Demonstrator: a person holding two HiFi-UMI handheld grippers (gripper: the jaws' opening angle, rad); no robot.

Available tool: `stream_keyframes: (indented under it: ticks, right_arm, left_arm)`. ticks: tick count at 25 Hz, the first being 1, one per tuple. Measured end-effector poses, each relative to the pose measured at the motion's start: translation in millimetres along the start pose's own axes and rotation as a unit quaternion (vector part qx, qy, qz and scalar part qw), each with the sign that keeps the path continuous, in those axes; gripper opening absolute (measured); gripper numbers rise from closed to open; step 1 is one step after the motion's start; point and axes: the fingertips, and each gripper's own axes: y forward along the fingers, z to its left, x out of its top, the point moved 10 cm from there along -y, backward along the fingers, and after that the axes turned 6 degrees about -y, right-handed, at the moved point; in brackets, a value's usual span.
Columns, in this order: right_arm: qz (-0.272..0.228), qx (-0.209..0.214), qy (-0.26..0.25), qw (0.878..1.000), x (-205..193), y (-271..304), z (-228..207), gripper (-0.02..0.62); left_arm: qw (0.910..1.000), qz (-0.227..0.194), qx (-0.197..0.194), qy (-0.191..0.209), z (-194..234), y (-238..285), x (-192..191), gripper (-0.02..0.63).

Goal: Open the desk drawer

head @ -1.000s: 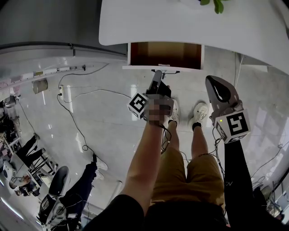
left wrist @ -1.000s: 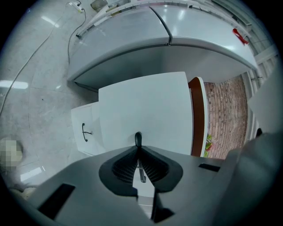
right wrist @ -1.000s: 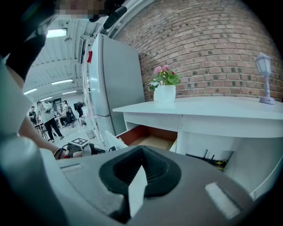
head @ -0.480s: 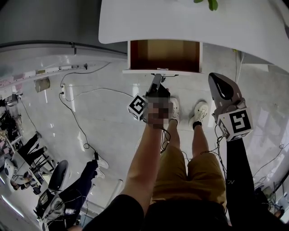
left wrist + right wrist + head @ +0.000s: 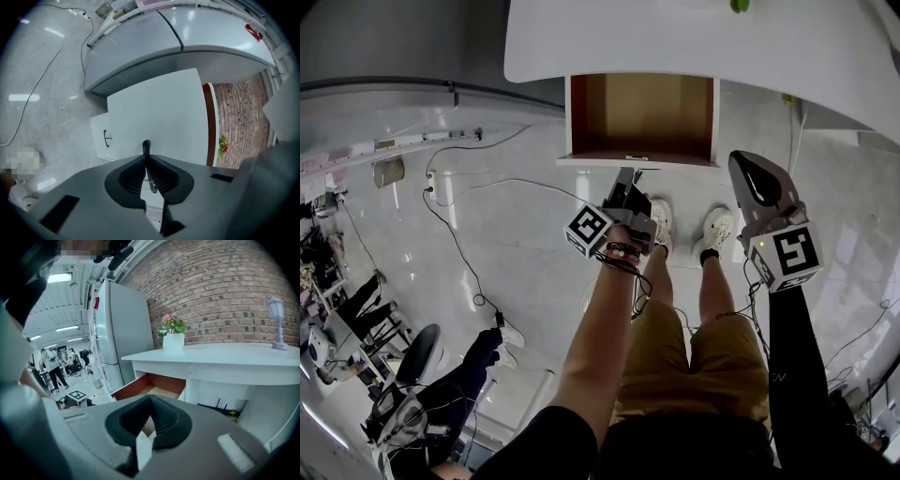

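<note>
Clamping the handle (image 5: pixel 152 185) of the drawer (image 5: pixel 642 112), the left hand-held gripper (image 5: pixel 626 174) is drawing it from under the tabletop (image 5: pixel 675 47) at 12 o'clock; the right hand-held gripper (image 5: pixel 742 169) is idling clenched, empty, at 3 o'clock; next probably comes a straight pull toward 6 o'clock.

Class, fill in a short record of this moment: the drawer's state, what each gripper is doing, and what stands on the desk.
Drawer state: drawer pulled out from under the white desk; nothing seen inside
Left hand: left gripper shut on the drawer handle
Right hand: right gripper shut, holding nothing, apart from the drawer
On the desk: potted plant; small lamp
</note>
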Motion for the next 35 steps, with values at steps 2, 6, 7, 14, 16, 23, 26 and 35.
stream_keyframes:
  ticks: [2,6,7,14,16,23,26,35]
  right_arm:
    - [-0.001,0.003,-0.001,1.000,0.1,-1.7,0.6,0.000]
    - [-0.002,0.008,-0.003,1.000,-0.5,-2.7,1.4,0.000]
    - [-0.002,0.008,-0.002,1.000,-0.6,-2.7,1.7,0.000]
    - [0.001,0.012,-0.001,1.000,-3.6,-2.2,0.1,0.000]
    - [0.001,0.009,0.003,1.000,-2.5,-1.8,0.2,0.000]
    - [0.002,0.016,-0.004,1.000,1.1,1.4,3.0,0.000]
    - [0.003,0.017,-0.002,1.000,-1.0,1.6,0.4,0.000]
    - [0.003,0.021,0.001,1.000,1.1,9.2,-0.9,0.000]
  left_arm:
    - [1.0000,0.000,0.001,0.001,2.7,-6.6,-4.0,0.029]
    - [1.0000,0.001,0.008,0.002,8.3,-16.4,-7.5,0.029]
    - [0.9999,0.001,0.011,0.002,9.6,-18.2,-8.2,0.029]
    - [0.9999,0.003,0.015,-0.002,15.2,-27.5,-14.8,0.029]
    - [0.9997,0.003,0.025,-0.003,18.7,-33.0,-16.6,0.029]
    - [0.9995,0.001,0.025,-0.018,25.3,-51.0,-21.8,0.028]
    - [0.9996,0.004,0.026,-0.012,26.3,-52.4,-21.0,0.028]
    - [0.9993,0.013,0.032,-0.012,23.2,-54.1,-19.6,0.029]
